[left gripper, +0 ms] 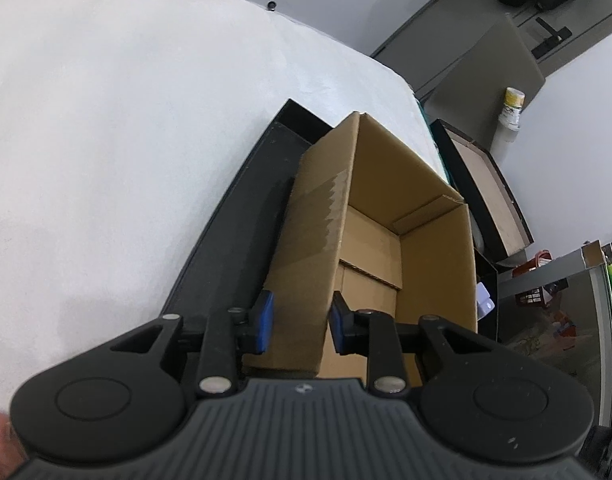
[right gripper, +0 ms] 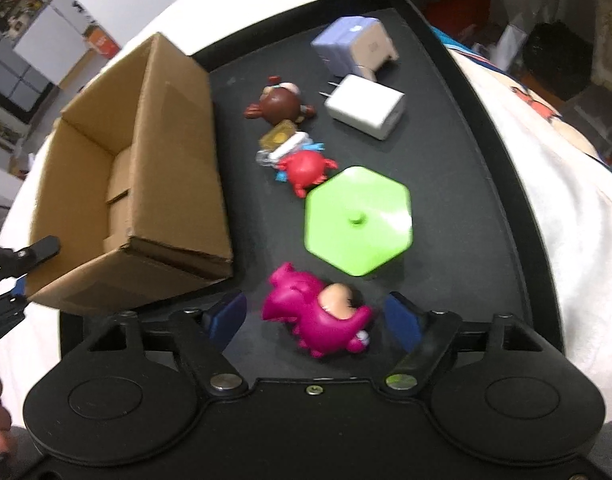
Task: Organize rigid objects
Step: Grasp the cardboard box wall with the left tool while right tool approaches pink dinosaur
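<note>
An open, empty cardboard box (left gripper: 386, 200) stands on the left part of a black tray (left gripper: 234, 208). My left gripper (left gripper: 302, 320) is shut on the box's near wall, one blue pad on each side. In the right wrist view the box (right gripper: 146, 160) sits left of several toys on the tray (right gripper: 486, 168). A magenta figurine (right gripper: 306, 304) lies between the blue pads of my right gripper (right gripper: 316, 318), which stands open with a gap on both sides. Beyond it are a green hexagonal lid (right gripper: 358, 220), a red crab toy (right gripper: 306, 170), a brown figurine (right gripper: 282, 104) and a white charger (right gripper: 366, 106).
A lavender and white adapter (right gripper: 354, 46) sits at the tray's far end, and a small yellow clear piece (right gripper: 280, 138) lies by the crab. White cloth (left gripper: 106, 140) covers the table around the tray. A bottle (left gripper: 514, 108) and another dark tray (left gripper: 490, 184) stand beyond the table's edge.
</note>
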Demonstrator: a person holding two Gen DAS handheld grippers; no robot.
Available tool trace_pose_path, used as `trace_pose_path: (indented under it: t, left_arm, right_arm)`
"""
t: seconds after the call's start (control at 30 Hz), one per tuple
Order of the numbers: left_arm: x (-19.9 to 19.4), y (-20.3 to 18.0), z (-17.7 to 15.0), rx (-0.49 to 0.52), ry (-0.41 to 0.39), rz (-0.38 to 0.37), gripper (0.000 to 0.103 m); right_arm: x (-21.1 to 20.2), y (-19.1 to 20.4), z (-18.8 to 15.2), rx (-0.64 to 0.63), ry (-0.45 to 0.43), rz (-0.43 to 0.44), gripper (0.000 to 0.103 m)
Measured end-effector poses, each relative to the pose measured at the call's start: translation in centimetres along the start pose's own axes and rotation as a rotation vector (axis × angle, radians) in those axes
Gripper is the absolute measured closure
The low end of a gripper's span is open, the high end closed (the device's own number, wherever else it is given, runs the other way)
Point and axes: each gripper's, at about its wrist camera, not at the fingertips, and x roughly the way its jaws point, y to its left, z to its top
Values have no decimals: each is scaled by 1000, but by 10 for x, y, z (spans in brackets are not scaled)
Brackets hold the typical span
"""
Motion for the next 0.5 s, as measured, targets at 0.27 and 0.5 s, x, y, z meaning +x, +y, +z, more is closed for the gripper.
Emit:
trace_pose_path:
  t: [0.27,0.5]
  left_arm:
    - [1,-4,-7,27,21,31,73]
    - [3,-1,-7,18,-1,28,76]
  right_arm:
    - [1,10,-10,-41,65,80,39]
    - [-2,22,-11,-85,70,31,38]
